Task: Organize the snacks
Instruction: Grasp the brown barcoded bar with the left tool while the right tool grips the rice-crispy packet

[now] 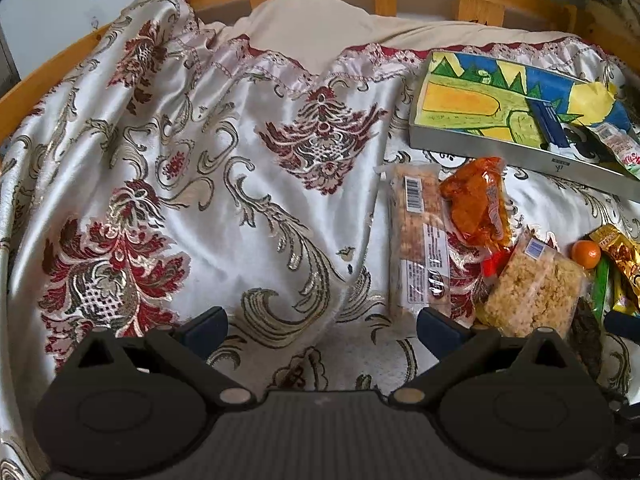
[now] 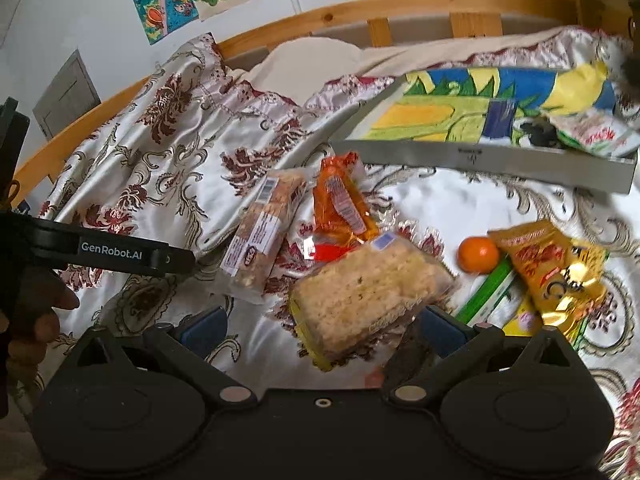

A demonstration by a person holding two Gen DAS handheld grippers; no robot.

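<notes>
**Snacks in a loose group on the bedspread, both grippers open**

Your left gripper (image 1: 322,326) is wide open and holds nothing, above the patterned bedspread (image 1: 200,168). To its right you have one long cereal bar (image 1: 418,236), one orange packet (image 1: 478,204), one puffed rice cake (image 2: 368,292), one small orange fruit (image 2: 478,254) and one golden packet (image 2: 556,268). One tray (image 1: 472,146) behind them already contains two packets. Your right gripper (image 2: 320,330) is also wide open, with the rice cake between its fingers, not gripped.
</notes>
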